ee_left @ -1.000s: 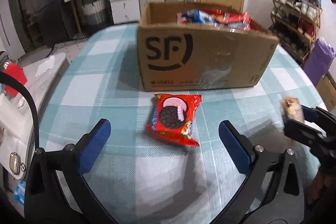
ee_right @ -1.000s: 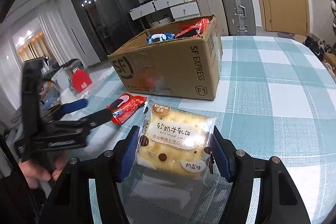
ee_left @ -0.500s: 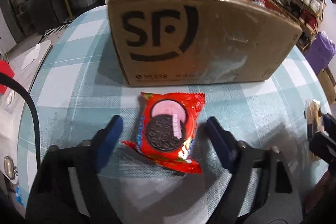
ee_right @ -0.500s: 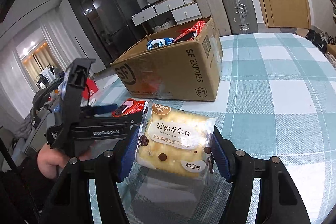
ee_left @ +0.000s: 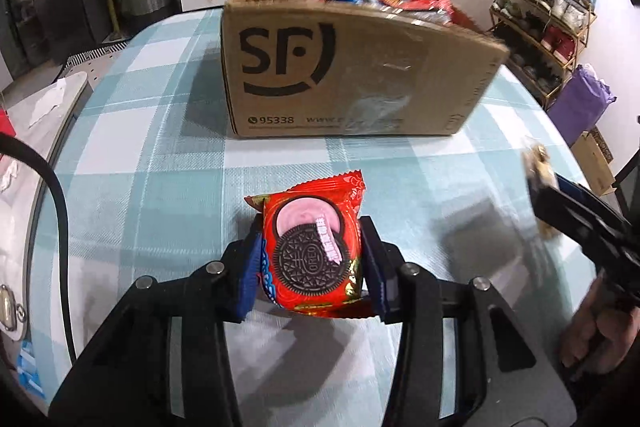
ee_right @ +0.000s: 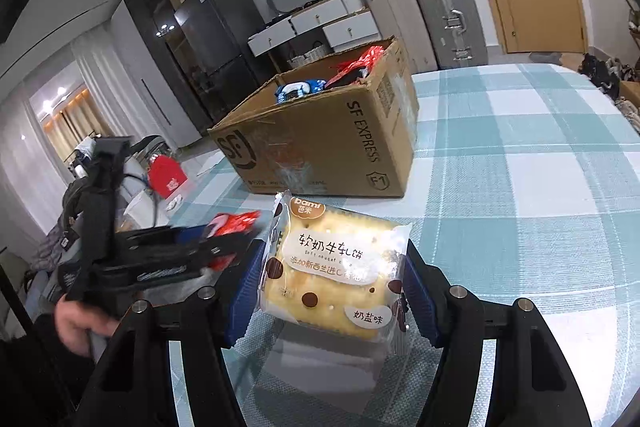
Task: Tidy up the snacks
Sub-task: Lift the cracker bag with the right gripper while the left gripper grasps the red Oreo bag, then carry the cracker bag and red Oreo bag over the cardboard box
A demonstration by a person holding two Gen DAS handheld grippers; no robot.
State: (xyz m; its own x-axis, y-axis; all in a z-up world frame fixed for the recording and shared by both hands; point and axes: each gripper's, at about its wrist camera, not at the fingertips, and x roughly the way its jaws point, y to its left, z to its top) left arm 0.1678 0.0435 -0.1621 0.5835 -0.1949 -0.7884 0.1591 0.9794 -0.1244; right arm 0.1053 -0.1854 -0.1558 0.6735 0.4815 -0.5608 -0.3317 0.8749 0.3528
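Left tongs (ee_left: 312, 259) gripping Oreo packet (ee_left: 310, 247)

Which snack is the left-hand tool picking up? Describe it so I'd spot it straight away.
Start at the brown cardboard box on the checked tablecloth. Just in front of it, the left gripper has its blue fingers closed on a red Oreo packet. Its neighbour, the pale cracker packet in the right gripper, shows no dark cookie.
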